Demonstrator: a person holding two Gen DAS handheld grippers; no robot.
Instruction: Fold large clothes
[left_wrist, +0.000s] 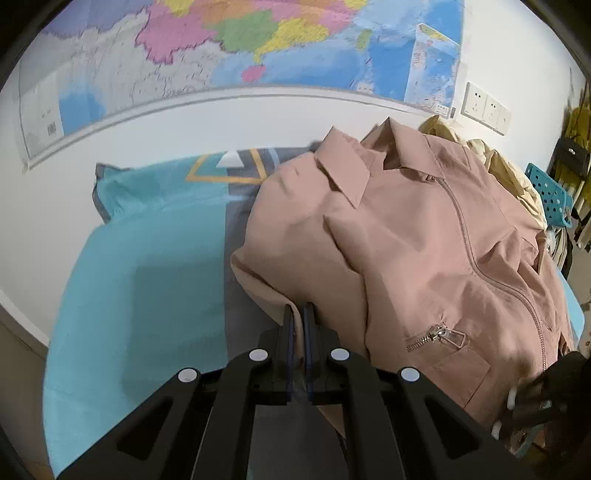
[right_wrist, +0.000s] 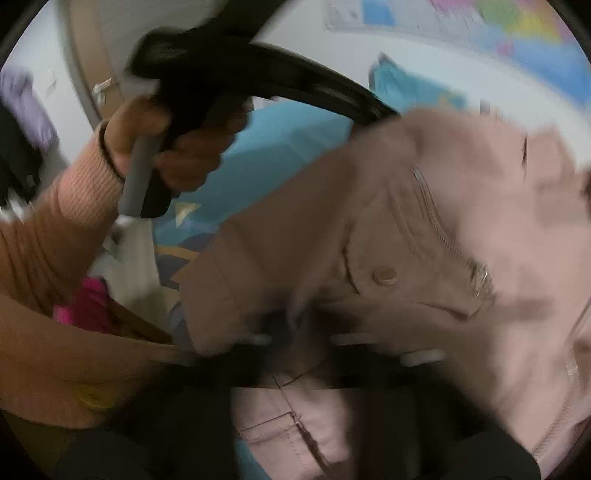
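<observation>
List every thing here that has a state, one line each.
Pink jacket: lying on the bed, front up, partly folded.
Main zipper: closed.
Pocket zipper: closed.
Left claw: shut on the jacket's edge.
Right claw: blurred, shut on jacket fabric.
Beige garment: crumpled behind the jacket.

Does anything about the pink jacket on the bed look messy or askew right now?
Yes. The pink jacket lies rumpled and skewed, its left edge bunched where the left tongs pinch it, and it overlaps a beige garment heaped behind it.

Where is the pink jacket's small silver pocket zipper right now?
Left wrist view, lower right: the pocket zipper lies on the pink jacket, right of the left gripper.
</observation>
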